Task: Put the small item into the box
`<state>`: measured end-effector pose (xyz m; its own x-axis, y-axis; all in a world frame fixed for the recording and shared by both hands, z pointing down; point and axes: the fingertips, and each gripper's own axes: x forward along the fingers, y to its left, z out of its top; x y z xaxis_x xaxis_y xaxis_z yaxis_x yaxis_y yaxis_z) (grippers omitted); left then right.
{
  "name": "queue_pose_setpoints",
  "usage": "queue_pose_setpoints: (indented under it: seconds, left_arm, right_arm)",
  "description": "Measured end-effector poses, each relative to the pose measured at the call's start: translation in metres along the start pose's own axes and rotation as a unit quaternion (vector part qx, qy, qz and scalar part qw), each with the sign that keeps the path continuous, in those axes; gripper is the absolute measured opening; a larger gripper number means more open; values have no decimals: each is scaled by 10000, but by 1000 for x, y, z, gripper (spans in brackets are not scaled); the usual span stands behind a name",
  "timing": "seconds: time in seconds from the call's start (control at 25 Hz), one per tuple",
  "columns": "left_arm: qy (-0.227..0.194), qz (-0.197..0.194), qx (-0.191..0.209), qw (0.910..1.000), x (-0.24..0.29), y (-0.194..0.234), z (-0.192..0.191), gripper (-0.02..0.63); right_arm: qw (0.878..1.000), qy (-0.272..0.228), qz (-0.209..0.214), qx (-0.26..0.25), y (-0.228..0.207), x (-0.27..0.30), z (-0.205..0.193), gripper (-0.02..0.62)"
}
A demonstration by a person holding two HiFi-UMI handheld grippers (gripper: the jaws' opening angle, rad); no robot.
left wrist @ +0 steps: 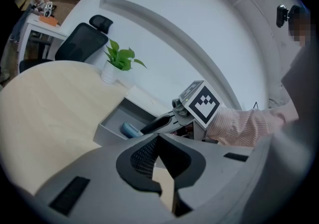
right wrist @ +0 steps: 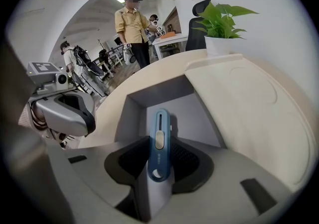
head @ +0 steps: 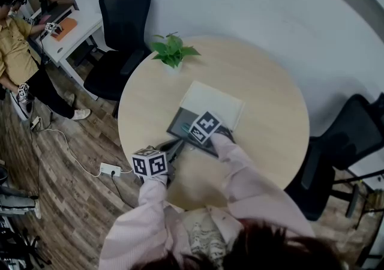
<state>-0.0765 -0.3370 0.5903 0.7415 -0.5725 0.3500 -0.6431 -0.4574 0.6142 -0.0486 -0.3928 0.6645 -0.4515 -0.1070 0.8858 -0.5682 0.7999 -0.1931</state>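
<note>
A slim blue utility knife [right wrist: 159, 143], the small item, is pinched lengthwise in my right gripper [right wrist: 159, 161], which is shut on it. Its front end pokes over the open grey box [right wrist: 130, 113] on the round table. From the left gripper view the blue knife [left wrist: 130, 129] shows low inside the box [left wrist: 112, 123], at the tip of the right gripper [left wrist: 149, 127]. My left gripper [left wrist: 158, 168] is shut with nothing in it and hovers by the table's near edge, just left of the box [head: 179, 123]. In the head view the marker cubes hide both sets of jaws.
The cream lid [head: 213, 104] lies against the box's far side. A potted plant [head: 173, 51] stands at the table's far edge. Black office chairs [head: 123, 17] flank the table. A person [right wrist: 132, 24] stands at a desk across the room.
</note>
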Motion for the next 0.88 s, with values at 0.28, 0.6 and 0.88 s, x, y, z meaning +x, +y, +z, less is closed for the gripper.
queue_pose_setpoints:
  seconds: [0.28, 0.6, 0.88]
  left_arm:
    - [37, 7, -33, 10000, 0, 1, -3, 9]
    - [66, -15, -42, 10000, 1, 1, -4, 9]
    - [93, -1, -57, 9999, 1, 1, -8, 9]
  right_arm:
    - [9999, 143, -78, 5, -2, 6, -6, 126]
    - [9998, 169, -123, 63, -3, 8, -6, 127]
    - [9996, 174, -216, 36, -3, 8, -6, 129]
